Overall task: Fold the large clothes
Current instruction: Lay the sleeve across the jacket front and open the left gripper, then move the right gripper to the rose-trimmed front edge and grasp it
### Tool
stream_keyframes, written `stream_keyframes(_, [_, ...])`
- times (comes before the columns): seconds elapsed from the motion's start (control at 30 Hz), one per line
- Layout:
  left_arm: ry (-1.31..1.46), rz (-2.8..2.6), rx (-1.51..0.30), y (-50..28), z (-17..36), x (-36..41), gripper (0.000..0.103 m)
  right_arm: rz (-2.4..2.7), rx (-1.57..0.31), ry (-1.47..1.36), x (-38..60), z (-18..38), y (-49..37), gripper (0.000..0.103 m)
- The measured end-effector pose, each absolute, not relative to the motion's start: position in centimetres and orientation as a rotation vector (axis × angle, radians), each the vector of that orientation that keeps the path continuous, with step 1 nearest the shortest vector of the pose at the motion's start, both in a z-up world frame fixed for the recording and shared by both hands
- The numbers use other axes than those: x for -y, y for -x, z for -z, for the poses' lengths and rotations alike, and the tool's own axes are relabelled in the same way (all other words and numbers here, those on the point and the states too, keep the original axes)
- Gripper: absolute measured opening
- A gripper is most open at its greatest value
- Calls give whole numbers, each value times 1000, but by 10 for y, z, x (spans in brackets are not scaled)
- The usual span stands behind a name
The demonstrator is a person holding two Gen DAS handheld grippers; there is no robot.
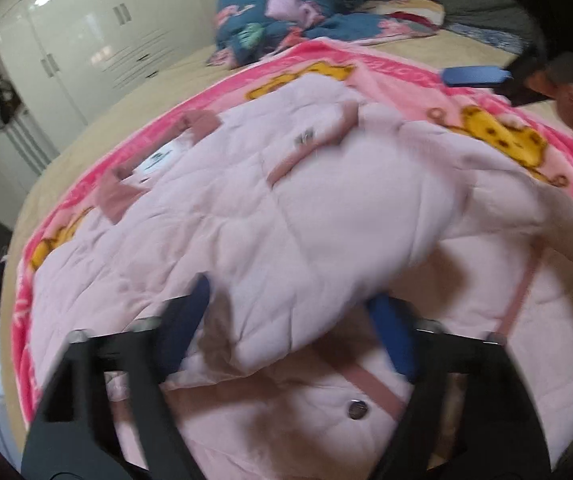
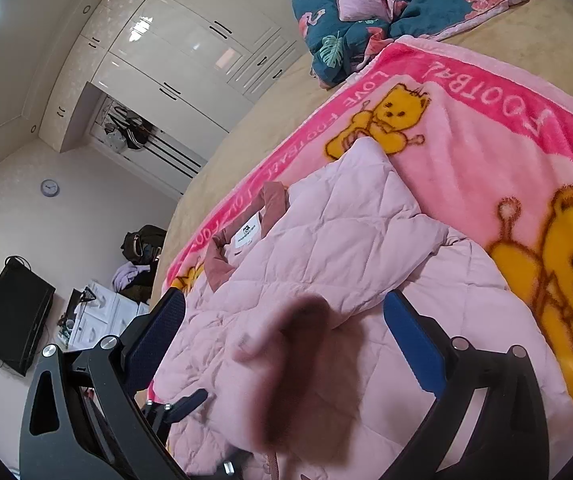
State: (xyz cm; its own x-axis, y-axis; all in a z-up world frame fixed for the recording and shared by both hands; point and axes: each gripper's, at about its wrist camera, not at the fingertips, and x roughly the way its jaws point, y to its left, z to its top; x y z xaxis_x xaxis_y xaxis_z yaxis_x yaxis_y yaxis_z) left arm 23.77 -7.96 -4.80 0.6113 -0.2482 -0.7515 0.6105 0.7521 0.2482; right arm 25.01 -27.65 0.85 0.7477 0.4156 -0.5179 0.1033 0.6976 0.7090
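The wide bed with its tan cover carries everything here. Spread across it lies a bright pink fleece blanket printed with yellow bears, and on that blanket lies the pale pink quilted jacket with dusty-rose collar and trim — the thing I am folding. One quilted panel is turned over onto the jacket's body, its edge bulging up between my left fingers; a white label shows inside the collar, and a round metal snap sits near a rose strip on the lower layer.

Beyond the blanket a heap of teal floral bedding lies toward the head of the bed.

My left tool hangs over the folded panel with its blue pads wide apart, the cloth between them but not pinched. My right tool also stands wide open above the jacket — a blurred pink-and-brown flap of cloth sits between its fingers, gripped by neither pad.
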Motion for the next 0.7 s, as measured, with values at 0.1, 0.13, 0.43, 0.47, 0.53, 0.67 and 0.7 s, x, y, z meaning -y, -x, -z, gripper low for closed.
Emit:
stream_keyframes(0.1, [-588,571,-752,-227,45,87,78,-195,-723,-788,276,-12,-249,99])
stream_keyframes(0.13, [-586,589,-749,-225,42,87,81,-200,-725,-780,276,-13,-249,99])
stream_keyframes(0.43, [-301,558,-707,-244,-18,28,94,-226,-802,-698,266,-8,-247,99])
stream_keyframes(0.47, [-276,507,-712,-252,-22,17,94,-235,-824,-689,261,-3,-247,99])
stream_keyframes(0.53, [-233,391,-725,-265,-24,-9,94,-259,-861,-676,250,6,-246,99])
stream_keyframes(0.67, [-85,276,-765,-285,-27,-56,94,-307,-947,-691,226,29,-246,99])
stream_keyframes(0.7, [-43,262,-767,-289,-28,-67,94,-311,-964,-697,221,34,-246,99])
